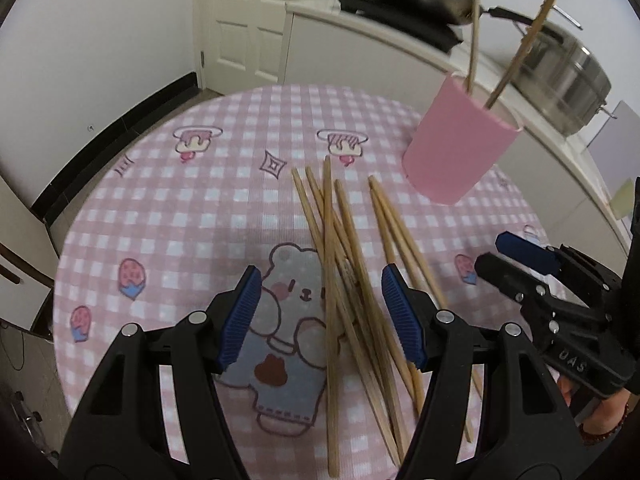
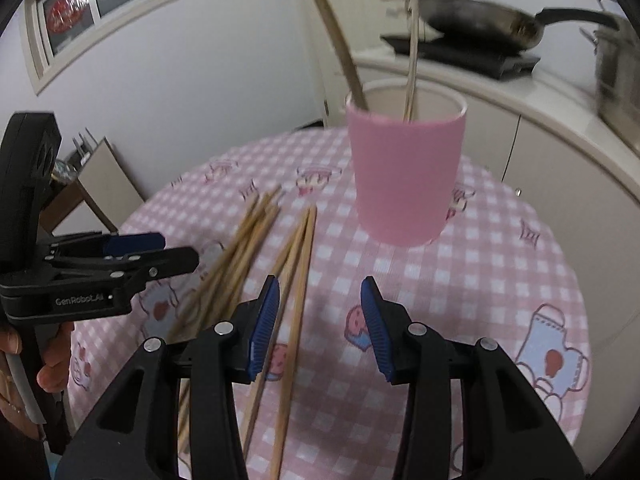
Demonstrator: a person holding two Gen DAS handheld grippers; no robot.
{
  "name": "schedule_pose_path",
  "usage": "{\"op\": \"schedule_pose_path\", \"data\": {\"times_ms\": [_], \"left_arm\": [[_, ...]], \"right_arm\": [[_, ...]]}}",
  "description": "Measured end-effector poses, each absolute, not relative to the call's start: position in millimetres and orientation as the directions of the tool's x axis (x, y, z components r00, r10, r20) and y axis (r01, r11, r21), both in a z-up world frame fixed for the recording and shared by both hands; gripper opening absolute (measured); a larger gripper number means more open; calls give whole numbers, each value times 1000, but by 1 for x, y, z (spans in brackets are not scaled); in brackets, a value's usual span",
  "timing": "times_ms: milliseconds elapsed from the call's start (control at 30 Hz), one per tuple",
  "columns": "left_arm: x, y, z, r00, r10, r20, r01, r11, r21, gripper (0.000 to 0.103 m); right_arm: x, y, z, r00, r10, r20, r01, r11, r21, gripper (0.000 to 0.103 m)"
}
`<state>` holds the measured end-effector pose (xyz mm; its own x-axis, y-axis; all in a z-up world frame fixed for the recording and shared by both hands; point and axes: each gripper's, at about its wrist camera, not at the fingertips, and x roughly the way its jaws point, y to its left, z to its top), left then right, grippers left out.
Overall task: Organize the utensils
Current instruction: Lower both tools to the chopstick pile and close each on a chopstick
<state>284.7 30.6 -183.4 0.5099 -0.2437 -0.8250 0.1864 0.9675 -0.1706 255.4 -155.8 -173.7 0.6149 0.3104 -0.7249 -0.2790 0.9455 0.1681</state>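
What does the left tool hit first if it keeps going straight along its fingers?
Probably the loose chopsticks lying on the checked tablecloth; they cross the gap between the open left tool fingers. Depth is unclear.

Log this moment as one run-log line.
left gripper: open over chopsticks | right gripper: open, empty | cup: upright, two sticks inside | rest loose on table

Loose chopsticks (image 1: pixel 344 264) heaped on table (image 1: pixel 192 208) between left gripper (image 1: pixel 322 316) fingers; cup (image 2: pixel 404 176) beyond right gripper (image 2: pixel 320 328) fingertips, two chopsticks (image 2: pixel 412 56) inside.
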Motion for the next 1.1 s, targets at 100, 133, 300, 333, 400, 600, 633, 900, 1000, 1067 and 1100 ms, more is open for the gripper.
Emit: {"op": "schedule_pose_path", "data": {"times_ms": [100,133,300,333,400,600,633,900,1000,1067,1100], "left_arm": [[295,29,-196,484,-245,-840,181,967,-178,52],[298,29,-199,479,-247,-842,180,967,-181,52],[308,25,-207,464,-256,-848,188,964,-188,36],[310,24,-208,459,-256,-851,191,964,-188,36],[314,23,-210,462,-252,-850,187,965,-185,31],[318,23,-212,465,-260,-847,190,963,-191,8],[317,24,-211,467,-258,-846,191,963,-189,8],[299,41,-200,481,-259,-838,205,962,-180,7],[290,47,-198,480,-251,-841,205,964,-171,7],[284,51,-198,475,-241,-846,205,966,-160,7],[280,54,-199,472,-228,-852,203,968,-146,7]], "right_arm": [[261,-155,-184,589,305,-748,-283,945,162,40],[262,-154,-186,584,304,-753,-283,945,162,40],[270,-157,-197,559,303,-772,-281,945,167,40],[270,-157,-199,556,303,-774,-282,945,167,40],[272,-154,-201,545,307,-780,-293,942,166,40],[279,-143,-205,534,287,-795,-312,941,131,40],[280,-142,-205,533,288,-796,-314,941,130,40],[286,-120,-207,523,264,-810,-353,933,76,30],[284,-112,-210,535,218,-816,-374,927,3,22],[283,-112,-211,532,218,-818,-382,924,-2,13],[282,-113,-210,529,217,-821,-382,924,-2,8]]}}
